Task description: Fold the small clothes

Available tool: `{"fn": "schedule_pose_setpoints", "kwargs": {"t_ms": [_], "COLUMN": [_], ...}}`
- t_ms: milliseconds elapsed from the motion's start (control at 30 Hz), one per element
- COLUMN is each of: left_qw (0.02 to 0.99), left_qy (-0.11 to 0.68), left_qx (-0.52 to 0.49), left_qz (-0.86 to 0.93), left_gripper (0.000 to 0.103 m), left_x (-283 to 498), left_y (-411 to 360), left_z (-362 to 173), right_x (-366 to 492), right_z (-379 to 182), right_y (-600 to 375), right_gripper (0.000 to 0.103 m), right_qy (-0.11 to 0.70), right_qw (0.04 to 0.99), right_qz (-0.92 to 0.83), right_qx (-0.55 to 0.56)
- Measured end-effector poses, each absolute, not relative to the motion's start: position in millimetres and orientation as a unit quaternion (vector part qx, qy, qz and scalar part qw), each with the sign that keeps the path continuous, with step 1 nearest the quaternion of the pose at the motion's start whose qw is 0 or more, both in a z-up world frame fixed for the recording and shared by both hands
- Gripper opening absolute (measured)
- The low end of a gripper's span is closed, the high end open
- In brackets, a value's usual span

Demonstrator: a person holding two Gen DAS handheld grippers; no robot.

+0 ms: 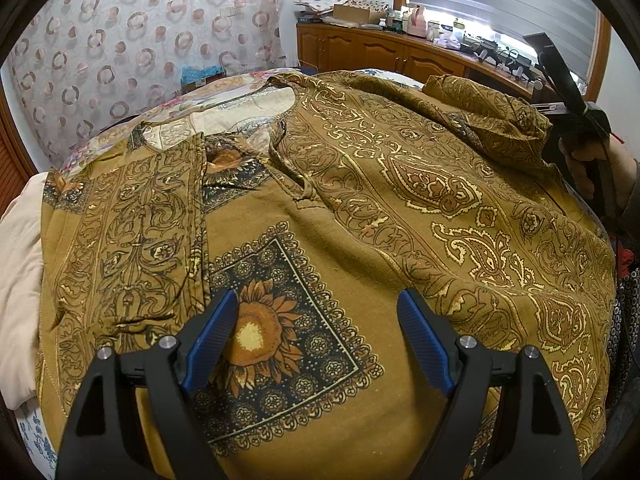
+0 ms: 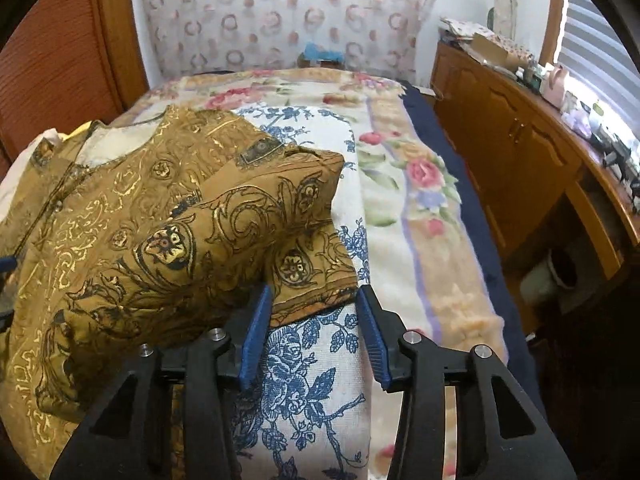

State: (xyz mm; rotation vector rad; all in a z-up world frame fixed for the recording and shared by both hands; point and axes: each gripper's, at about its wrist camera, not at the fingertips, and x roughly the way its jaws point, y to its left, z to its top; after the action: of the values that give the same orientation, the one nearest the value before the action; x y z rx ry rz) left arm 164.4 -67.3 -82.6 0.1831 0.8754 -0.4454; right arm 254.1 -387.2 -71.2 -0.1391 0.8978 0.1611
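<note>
— Mustard-brown cotton, printed all over: the tunic [image 1: 352, 200] lies spread across the bed [image 2: 404, 168], neckline toward twelve o'clock in the left wrist view. What are the grippers doing?

— The left gripper [image 1: 318, 320] hangs over the sunflower panel [image 1: 276, 332], blue pads spread wide with nothing between them. The right gripper [image 2: 314, 320] is parted too, and the cuff of the sleeve [image 2: 308, 276] sits at the mouth of the gap; I cannot tell whether either pad touches it.

— Any containers?

— A cardboard box [image 1: 354, 14] on the wooden cabinet [image 1: 360, 50] at one o'clock, top open; its contents are hidden. Small bottles and jars [image 1: 436, 30] crowd the cabinet top beside it, too small to name.

— What else is around?

— A ring-patterned curtain [image 1: 140, 40] at eleven o'clock, slatted blinds [image 1: 500, 0] at one. Under the tunic are a blue-flowered pillow [image 2: 304, 380] and a rose-patterned blanket [image 2: 416, 184]. A cream quilt [image 1: 20, 264] bunches at nine o'clock.

— Anything in the way?

— The sleeve is bunched and folded over on itself at two o'clock in the left view, lying on the tunic's shoulder. The other sleeve [image 1: 132, 232] is already folded inward at nine o'clock.
</note>
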Motion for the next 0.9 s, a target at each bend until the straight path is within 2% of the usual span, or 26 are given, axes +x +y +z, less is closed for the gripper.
{"fn": "schedule_pose_setpoints", "kwargs": {"t_ms": [133,233,533,900], "left_qw": [0.878,0.878,0.878,0.878], "left_qy": [0.419,0.420,0.419,0.419], "left_qx": [0.088,0.088,0.087,0.086], "left_qz": [-0.214,-0.214,-0.214,-0.214], "left_gripper": [0.083,0.083,0.083,0.083], "left_x": [164,165,165,164], "left_y": [-67,-67,-67,-66], "left_z": [-83,-83,-83,-83], "right_x": [252,249,233,233], "right_z": [-71,-67,-4,27], "right_y": [-381,-370,-333,-257], "right_gripper": [0.010,0.004,0.003,0.003], "right_qy": [0.436,0.425,0.337,0.306], "right_qw": [0.892,0.893,0.920,0.907], "right_qz": [0.099,0.102,0.183,0.277], "right_qx": [-0.073,-0.103,-0.082,-0.086]}}
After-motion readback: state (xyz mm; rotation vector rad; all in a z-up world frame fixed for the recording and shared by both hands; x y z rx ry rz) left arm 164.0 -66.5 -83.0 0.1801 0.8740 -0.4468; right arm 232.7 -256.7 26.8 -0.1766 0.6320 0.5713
